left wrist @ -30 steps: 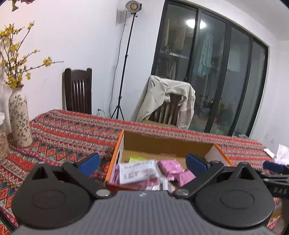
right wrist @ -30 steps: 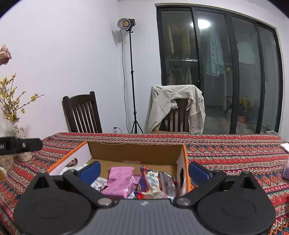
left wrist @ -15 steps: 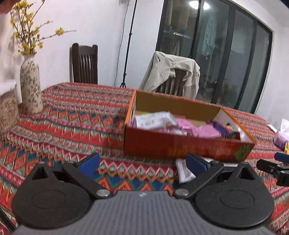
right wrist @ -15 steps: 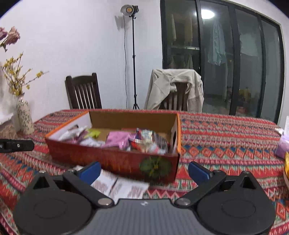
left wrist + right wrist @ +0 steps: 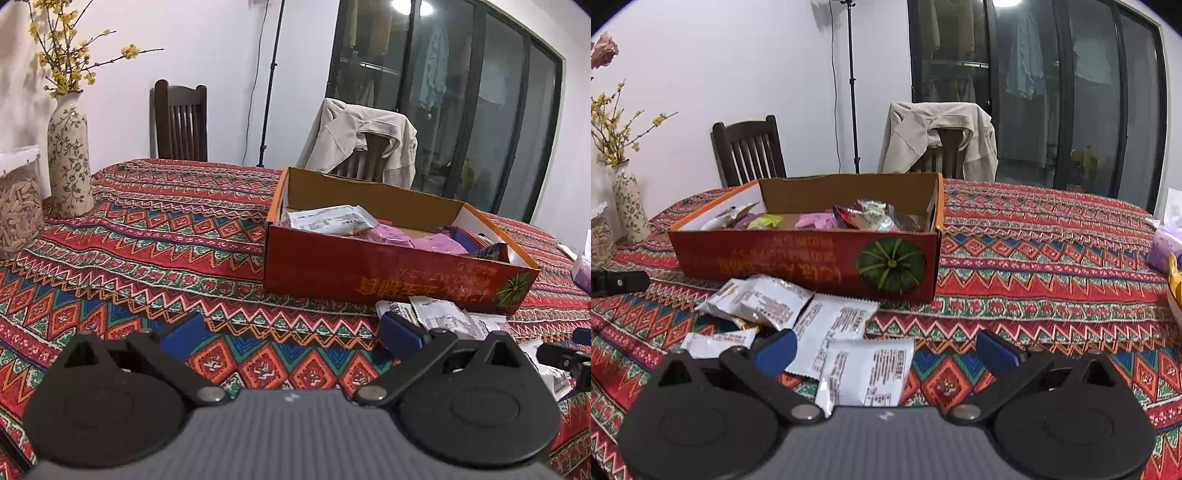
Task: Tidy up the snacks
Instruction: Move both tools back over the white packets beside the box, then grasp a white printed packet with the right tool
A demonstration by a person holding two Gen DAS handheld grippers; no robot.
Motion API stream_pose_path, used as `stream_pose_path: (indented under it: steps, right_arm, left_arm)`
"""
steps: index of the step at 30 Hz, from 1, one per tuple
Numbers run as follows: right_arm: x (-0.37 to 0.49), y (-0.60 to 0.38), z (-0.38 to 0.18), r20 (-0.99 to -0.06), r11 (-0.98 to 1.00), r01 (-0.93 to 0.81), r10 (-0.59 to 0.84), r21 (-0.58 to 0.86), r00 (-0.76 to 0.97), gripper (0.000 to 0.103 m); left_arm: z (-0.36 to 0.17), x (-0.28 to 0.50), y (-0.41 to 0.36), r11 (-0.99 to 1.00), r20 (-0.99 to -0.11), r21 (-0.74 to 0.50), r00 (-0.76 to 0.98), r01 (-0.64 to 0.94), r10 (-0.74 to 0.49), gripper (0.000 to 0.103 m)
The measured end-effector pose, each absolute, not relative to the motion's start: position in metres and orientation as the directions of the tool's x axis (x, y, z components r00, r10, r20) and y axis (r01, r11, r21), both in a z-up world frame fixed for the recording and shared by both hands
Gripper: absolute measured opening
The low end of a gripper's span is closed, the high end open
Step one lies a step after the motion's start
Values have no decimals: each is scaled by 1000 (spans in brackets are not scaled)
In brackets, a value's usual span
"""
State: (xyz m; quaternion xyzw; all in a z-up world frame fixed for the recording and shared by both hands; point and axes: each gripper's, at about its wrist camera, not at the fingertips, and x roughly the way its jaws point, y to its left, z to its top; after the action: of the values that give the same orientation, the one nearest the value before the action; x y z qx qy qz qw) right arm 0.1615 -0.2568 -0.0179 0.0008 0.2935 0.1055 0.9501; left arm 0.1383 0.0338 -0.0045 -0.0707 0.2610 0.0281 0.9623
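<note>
Just in front of the box (image 5: 805, 258), on the cloth (image 5: 1052, 258), lie the loose white packets (image 5: 834, 325): a small heap, several overlapping, one tucked partly under another, the nearest one (image 5: 866, 371) flat and face-up. Inside the box, more snacks (image 5: 864, 216) are already piled, mostly toward its right end, with a white packet (image 5: 332, 219) at its left end.

Right gripper (image 5: 886, 350): jaws wide apart, empty, low over the nearest packet. Left gripper (image 5: 291, 330): also spread, empty, over bare cloth left of the heap and in front of the box.

Risks as I see them:
- Packets are thin and flat on fabric. A shallow pinch likely slides off the foil or bunches the cloth into the jaws.
- Overlap means a grab on one edge can drag or flip its neighbours, maybe push some under the box's front wall.
- Front wall stands between heap and interior. A low carry clips the rim and could shove the light box back.
- Pile at the box's right end is tall; dropping there could spill over the side. Left end looks roomier.
- Both grippers sit close together in front of the box, so reaching for the same packet risks a collision.
</note>
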Motion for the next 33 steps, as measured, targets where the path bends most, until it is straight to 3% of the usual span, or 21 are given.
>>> stream_pose_path:
  steps: [17,29,33]
  right_arm:
    - [179,-248,-39,-666,981,-192,165,33,727,103]
    - [179,-247,-40,-666,979,-201,166,24,727,103]
    - [173,-246,-38,-649,973,-230,192,27,736,91]
  left_arm:
    - [-9,140,33,989,-524,-131,851,-72,-8,103]
    - [-10,144,24,994,-554,-71,832,-83,30,103]
    - [-8,143,19,994,-563,-66,826,-82,31,103]
